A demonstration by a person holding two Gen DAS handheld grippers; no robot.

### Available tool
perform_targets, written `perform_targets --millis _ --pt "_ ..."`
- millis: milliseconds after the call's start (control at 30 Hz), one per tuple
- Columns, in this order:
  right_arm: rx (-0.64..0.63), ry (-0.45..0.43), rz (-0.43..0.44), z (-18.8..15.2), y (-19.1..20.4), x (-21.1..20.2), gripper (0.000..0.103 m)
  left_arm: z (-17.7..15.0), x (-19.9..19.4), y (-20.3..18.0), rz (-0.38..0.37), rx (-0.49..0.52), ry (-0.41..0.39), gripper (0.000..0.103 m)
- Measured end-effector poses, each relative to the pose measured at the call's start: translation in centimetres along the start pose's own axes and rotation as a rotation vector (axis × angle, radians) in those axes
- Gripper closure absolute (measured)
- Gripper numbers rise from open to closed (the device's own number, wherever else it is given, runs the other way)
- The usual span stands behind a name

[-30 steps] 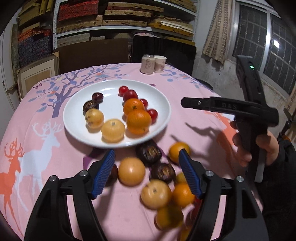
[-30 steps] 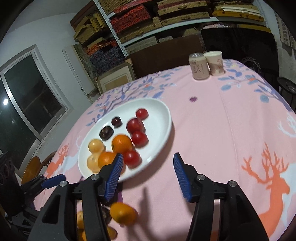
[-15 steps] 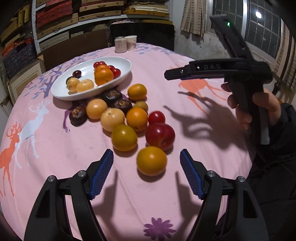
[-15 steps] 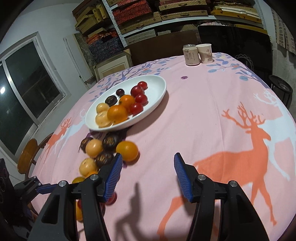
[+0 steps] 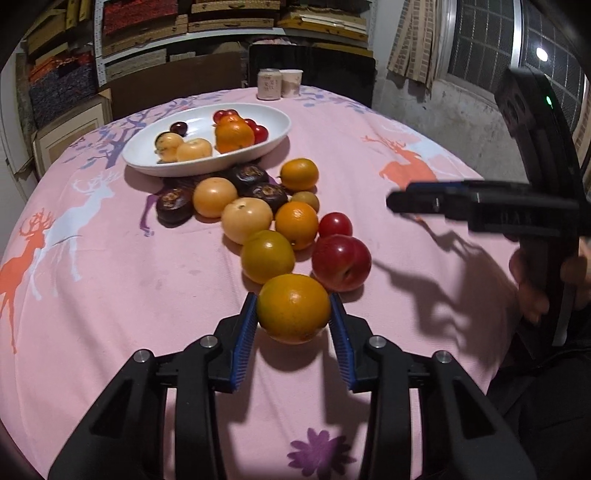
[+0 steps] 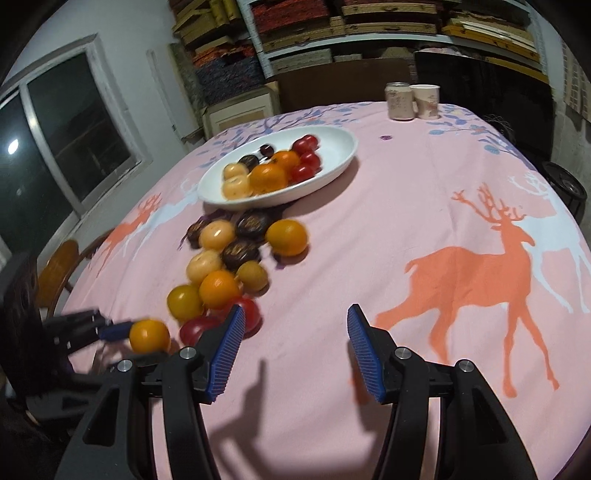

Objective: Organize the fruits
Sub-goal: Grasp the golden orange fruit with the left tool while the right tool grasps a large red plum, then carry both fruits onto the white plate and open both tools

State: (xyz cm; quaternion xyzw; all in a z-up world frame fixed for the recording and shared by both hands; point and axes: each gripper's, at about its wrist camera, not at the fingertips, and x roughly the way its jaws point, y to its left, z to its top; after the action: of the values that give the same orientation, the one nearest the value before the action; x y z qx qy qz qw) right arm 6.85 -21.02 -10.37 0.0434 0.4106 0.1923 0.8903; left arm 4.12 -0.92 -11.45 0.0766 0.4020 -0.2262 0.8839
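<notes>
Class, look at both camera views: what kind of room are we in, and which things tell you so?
Probably a home dining corner doubling as storage: a round table under a pink deer-print tablecloth, a white plate of fruit, and shelves stacked with flat boxes behind.

loose fruits (image 5: 258, 218) lie before the plate (image 5: 273, 144).
</notes>
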Motion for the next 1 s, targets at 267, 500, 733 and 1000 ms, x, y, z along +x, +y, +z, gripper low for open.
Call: perform_targets --millis 267,500,733,1000 --pt "-0.142 0.063 0.054 -1.2 4.9 1.3 0.045 -1.2 -0.8 1.3 0.032 -0.040 0.018 0.065" --pt "-0.136 0.099 0.045 -1.2 6.1 3.7 0.053 -1.8 -1.1 2.1 0.034 -0.065 0.015 0.065" --pt "-0.118 0.085 0.057 -1.3 5.9 3.7 0.061 -2.0 -1.0 2.5 0.032 -0.080 0.017 0.065" --pt "-0.052 0.050 0.082 -0.8 4.2 2.2 0.061 -1.8 -0.9 2.7 0.030 -0.079 0.014 0.065"
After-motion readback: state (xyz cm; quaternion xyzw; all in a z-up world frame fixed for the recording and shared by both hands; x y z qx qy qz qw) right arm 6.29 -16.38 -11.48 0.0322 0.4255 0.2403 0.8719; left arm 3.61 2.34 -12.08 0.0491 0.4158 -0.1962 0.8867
